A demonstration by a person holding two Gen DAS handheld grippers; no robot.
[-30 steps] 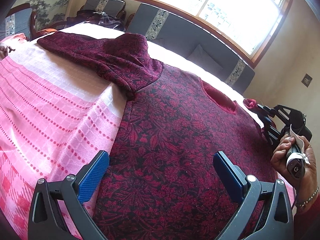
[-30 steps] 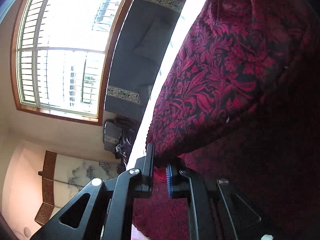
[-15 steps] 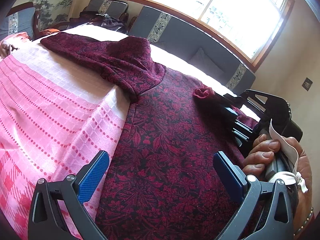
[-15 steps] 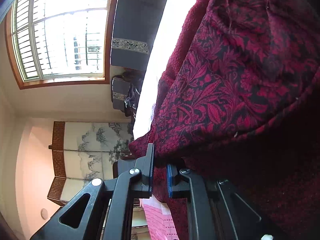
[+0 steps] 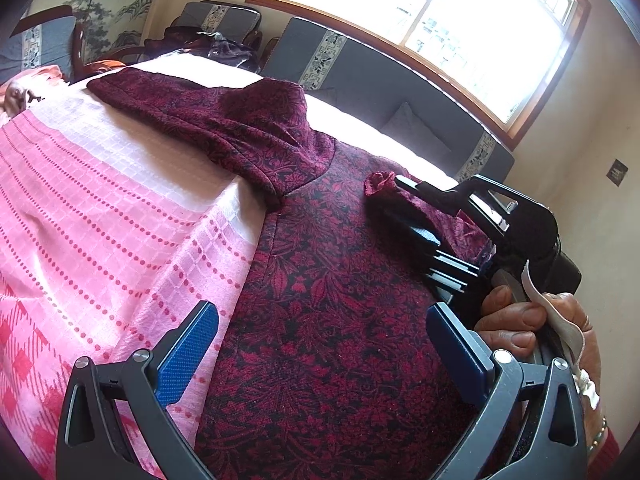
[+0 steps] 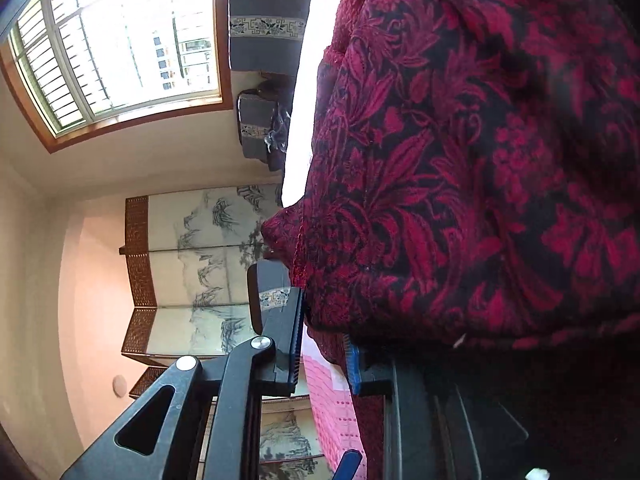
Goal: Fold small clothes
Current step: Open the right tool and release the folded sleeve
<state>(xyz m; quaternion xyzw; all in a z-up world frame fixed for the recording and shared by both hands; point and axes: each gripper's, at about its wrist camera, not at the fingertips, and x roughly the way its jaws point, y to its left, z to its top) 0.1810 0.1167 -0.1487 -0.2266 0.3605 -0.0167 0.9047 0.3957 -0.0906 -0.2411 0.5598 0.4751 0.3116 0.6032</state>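
Note:
A dark red floral sweater point(image 5: 328, 304) lies flat on a pink checked bedspread point(image 5: 92, 220). Its left sleeve point(image 5: 224, 120) stretches out to the far left. My left gripper point(image 5: 320, 352) is open just above the sweater's lower body, holding nothing. My right gripper point(image 5: 396, 200) comes in from the right and is shut on the sweater's right sleeve end point(image 5: 380, 182), carried over the sweater's body. In the right wrist view the gripper point(image 6: 324, 356) pinches that fabric point(image 6: 480, 200), which fills the frame.
A grey padded headboard point(image 5: 384, 92) and a bright window point(image 5: 420, 12) stand behind the bed. A painted folding screen point(image 6: 200, 272) and a chair with dark clothes point(image 5: 216, 40) are at the far left. The right hand point(image 5: 536, 320) is close to my left gripper's right finger.
My right gripper has carried the right sleeve leftward over the sweater's body, from the bed's right edge toward the middle. My left gripper has stayed open in place.

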